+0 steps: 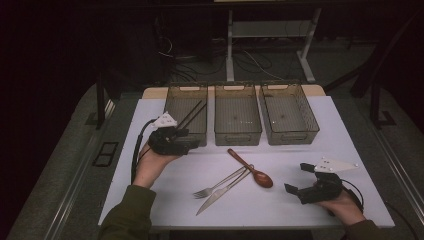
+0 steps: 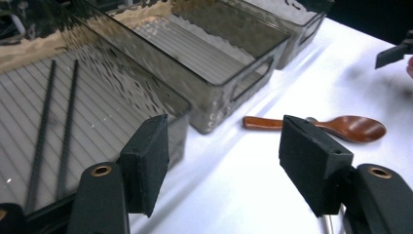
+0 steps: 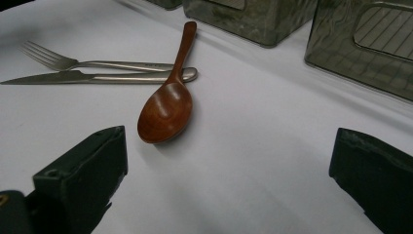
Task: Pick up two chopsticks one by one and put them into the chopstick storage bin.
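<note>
- The work in hand is judged to be sorting cutlery into the three smoky translucent plastic bins; the pair of thin black chopsticks already lies in the left-hand bin, leaning on its far wall.
- The left tongs hover at the near end of that bin, jaws parted partway with nothing between them.
- The right tongs rest low over the white counter at its right side, jaws wide apart and empty.
- Next items: the brown wooden spoon, the steel fork and the steel table knife lie mid-counter, crossing and touching near their handle ends.
- Recommended approach: take the spoon first, by the free handle section pointing toward the bins, clear of the overlap; otherwise the fork and knife are likely to be dragged along.
- Clearances: the middle bin and right-hand bin stand just beside each other; lift above their rims before crossing.
- Open counter lies between the cutlery and the near edge, and in front of the right tongs.
</note>
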Tool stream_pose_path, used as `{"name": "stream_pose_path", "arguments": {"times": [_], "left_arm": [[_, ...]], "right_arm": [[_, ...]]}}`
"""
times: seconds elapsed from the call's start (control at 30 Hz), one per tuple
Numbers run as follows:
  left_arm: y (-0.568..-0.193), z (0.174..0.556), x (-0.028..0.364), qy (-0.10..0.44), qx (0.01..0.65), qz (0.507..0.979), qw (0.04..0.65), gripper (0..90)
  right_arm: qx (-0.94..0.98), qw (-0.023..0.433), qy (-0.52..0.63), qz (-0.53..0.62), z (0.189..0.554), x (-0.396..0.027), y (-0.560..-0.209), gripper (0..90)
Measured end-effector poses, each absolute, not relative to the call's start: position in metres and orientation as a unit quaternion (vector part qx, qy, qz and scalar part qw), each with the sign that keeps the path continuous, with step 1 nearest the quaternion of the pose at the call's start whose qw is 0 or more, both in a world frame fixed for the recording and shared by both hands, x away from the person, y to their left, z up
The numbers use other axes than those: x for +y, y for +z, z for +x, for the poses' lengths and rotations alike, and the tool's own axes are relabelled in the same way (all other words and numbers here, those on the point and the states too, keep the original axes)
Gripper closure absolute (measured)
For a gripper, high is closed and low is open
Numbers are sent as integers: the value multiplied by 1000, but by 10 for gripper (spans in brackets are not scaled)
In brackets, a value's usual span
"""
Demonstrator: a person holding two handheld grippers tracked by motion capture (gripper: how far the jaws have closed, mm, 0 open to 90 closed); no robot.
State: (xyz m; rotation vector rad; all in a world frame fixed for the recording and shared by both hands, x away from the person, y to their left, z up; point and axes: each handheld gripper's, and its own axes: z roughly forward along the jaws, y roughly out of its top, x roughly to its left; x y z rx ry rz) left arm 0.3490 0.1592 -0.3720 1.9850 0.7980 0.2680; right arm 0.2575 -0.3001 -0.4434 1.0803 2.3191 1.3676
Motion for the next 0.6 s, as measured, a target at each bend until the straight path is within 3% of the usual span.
{"name": "stream_pose_path", "arguments": {"times": [0.33, 0.6], "left_arm": [[-394, 319, 165, 107, 315, 804, 492, 265], [-408, 297, 172, 121, 307, 801, 500, 117]], "right_arm": [[795, 125, 464, 370, 257, -301, -443, 1], [795, 131, 463, 369, 254, -303, -442, 1]]}}
